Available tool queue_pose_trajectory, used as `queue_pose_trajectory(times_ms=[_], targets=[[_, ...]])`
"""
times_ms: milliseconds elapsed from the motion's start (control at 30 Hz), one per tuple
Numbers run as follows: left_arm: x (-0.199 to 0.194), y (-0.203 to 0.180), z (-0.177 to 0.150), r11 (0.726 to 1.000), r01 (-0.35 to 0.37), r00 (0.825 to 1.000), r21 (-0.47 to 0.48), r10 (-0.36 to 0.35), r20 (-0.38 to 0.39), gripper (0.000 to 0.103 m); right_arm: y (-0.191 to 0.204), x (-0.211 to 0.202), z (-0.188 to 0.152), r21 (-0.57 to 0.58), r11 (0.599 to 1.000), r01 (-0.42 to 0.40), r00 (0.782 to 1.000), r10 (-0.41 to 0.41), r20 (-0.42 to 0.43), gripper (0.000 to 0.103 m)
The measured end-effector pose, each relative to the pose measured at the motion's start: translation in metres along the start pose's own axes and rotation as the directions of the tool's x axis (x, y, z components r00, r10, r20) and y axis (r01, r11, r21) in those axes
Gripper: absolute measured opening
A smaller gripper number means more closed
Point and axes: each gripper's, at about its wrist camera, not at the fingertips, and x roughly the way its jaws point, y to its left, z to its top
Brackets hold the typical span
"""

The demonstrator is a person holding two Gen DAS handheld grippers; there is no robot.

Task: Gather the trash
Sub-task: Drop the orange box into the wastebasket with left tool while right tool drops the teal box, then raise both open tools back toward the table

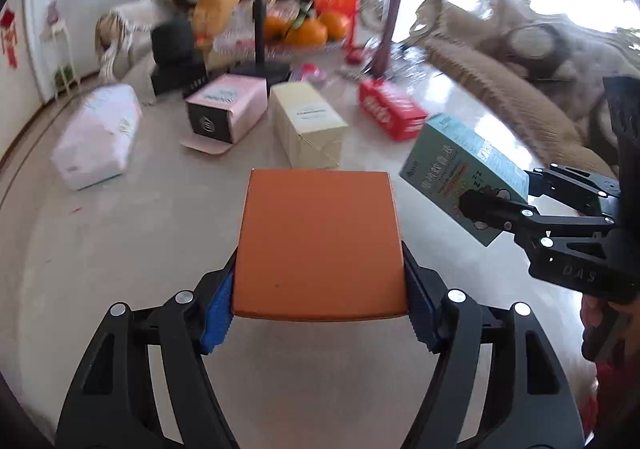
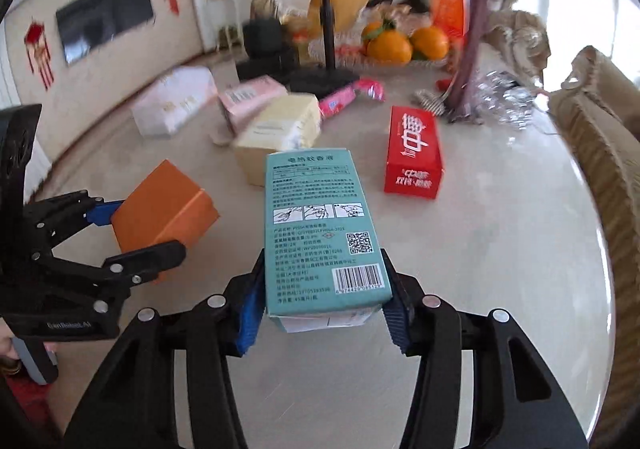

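Clamped in the left gripper (image 1: 320, 313), an orange box (image 1: 320, 245) sits between blue pads, lifted off the pale surface (image 1: 120, 249). Right of it, the right gripper (image 2: 325, 313) jaws grip a teal box (image 2: 320, 225). Farther off lie a white pack (image 1: 98, 137), pink box (image 1: 228, 109), cream box (image 1: 308, 125) and red box (image 1: 390, 113).
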Motion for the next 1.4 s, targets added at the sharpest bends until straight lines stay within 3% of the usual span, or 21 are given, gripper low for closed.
queue_pose_trajectory(times_ms=[67,167,333,400,533,733,1000,1067,1100,1167,1300,1400], targets=[[-0.036,-0.001,-0.024,0.999,0.031,0.999,0.027,-0.032,0.032,0.070,0.022,-0.036,-0.021,0.000,0.999,0.051,0.997,-0.051,0.053,0.047],[-0.089,-0.007,-0.069,0.996,0.059,0.997,0.067,-0.062,0.054,0.070,0.055,-0.089,-0.063,0.038,0.999,0.002,0.992,-0.006,0.123,0.046],[-0.156,-0.015,-0.166,0.985,0.132,0.991,0.114,-0.132,-0.008,0.070,0.116,-0.151,-0.142,0.089,0.996,-0.018,0.991,0.005,0.135,0.046],[-0.170,-0.016,-0.208,0.980,0.171,0.984,0.104,-0.166,-0.061,0.070,0.137,-0.168,-0.177,0.127,0.991,-0.046,0.995,0.034,0.096,0.046],[-0.169,-0.017,-0.275,0.979,0.181,0.971,0.096,-0.162,-0.178,0.070,0.173,-0.173,-0.240,0.180,0.982,-0.058,0.997,0.066,-0.042,0.046],[-0.121,-0.021,-0.342,0.980,0.181,0.935,0.079,-0.147,-0.322,0.070,0.194,-0.132,-0.302,0.264,0.964,-0.021,0.966,0.088,-0.242,0.045],[-0.071,-0.020,-0.370,0.982,0.185,0.883,0.039,-0.148,-0.445,0.072,0.195,-0.076,-0.328,0.253,0.967,0.017,0.918,0.085,-0.388,0.046],[-0.070,-0.019,-0.373,0.987,0.148,0.890,0.057,-0.108,-0.442,0.089,0.199,-0.075,-0.338,0.244,0.970,0.006,0.909,0.096,-0.405,0.050],[-0.071,-0.019,-0.374,0.990,0.128,0.897,0.066,-0.087,-0.433,0.092,0.202,-0.076,-0.341,0.237,0.971,0.011,0.907,0.090,-0.411,0.060],[-0.075,-0.017,-0.371,0.991,0.118,0.906,0.059,-0.083,-0.416,0.092,0.204,-0.080,-0.344,0.208,0.977,0.056,0.913,0.034,-0.406,0.071],[-0.089,-0.017,-0.360,0.993,0.105,0.920,0.062,-0.073,-0.386,0.092,0.200,-0.089,-0.343,0.199,0.976,0.087,0.919,-0.002,-0.394,0.071],[-0.116,-0.021,-0.340,0.988,0.134,0.930,0.076,-0.099,-0.354,0.092,0.202,-0.105,-0.334,0.178,0.981,0.072,0.929,-0.001,-0.370,0.071]])
